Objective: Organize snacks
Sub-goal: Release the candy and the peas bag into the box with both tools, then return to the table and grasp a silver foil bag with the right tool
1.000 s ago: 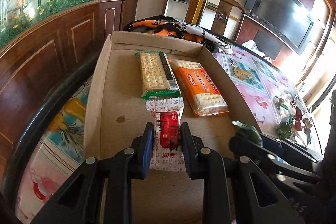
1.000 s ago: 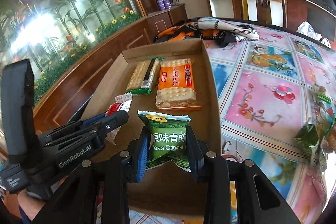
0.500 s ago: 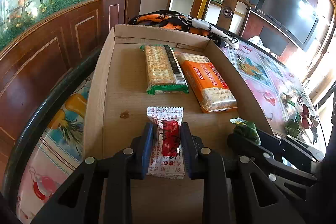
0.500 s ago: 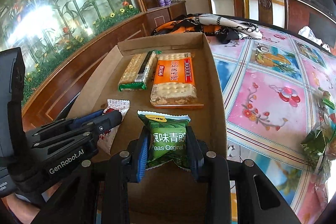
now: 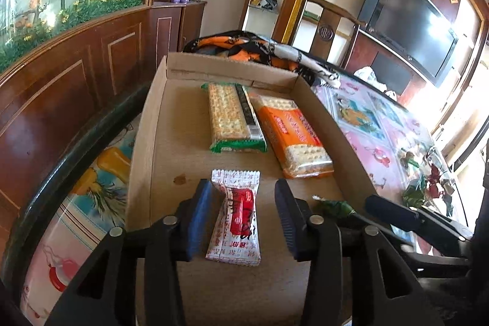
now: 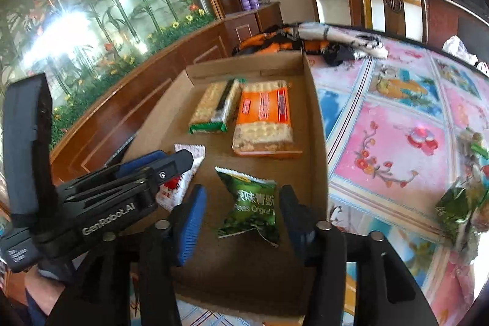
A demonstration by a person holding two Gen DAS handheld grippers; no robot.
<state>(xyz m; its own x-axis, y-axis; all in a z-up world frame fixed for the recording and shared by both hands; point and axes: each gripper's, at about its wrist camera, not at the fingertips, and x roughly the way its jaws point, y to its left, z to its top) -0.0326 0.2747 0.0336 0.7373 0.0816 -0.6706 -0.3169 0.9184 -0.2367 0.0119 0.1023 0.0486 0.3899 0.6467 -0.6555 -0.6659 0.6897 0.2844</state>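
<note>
A shallow cardboard tray point(image 5: 143, 142) point(image 6: 318, 142) holds a green-edged cracker pack point(image 5: 233, 118) point(image 6: 214, 109) and an orange cracker pack point(image 5: 293, 136) point(image 6: 262, 121) at its far end. A red-and-white snack packet point(image 5: 237, 213) point(image 6: 183, 176) lies on the tray floor between the jaws of my left gripper point(image 5: 243, 203). Those jaws are opening and the pads stand off the packet. A green pea packet point(image 6: 250, 203) point(image 5: 333, 208) lies flat between the jaws of my right gripper point(image 6: 243, 210), which are also opening and clear of it.
The tray sits on a table with a colourful patterned cover point(image 6: 397, 142). Loose green snack packets point(image 6: 458, 203) point(image 5: 428, 188) lie on the table to the right. An orange-and-black cloth point(image 5: 244, 48) is bunched behind the tray, and a wooden panel wall point(image 5: 76, 75) runs along the left.
Both grippers' jaws have spread apart and let go of their packets. The red-and-white packet and the green packet now rest loose on the tray floor.
</note>
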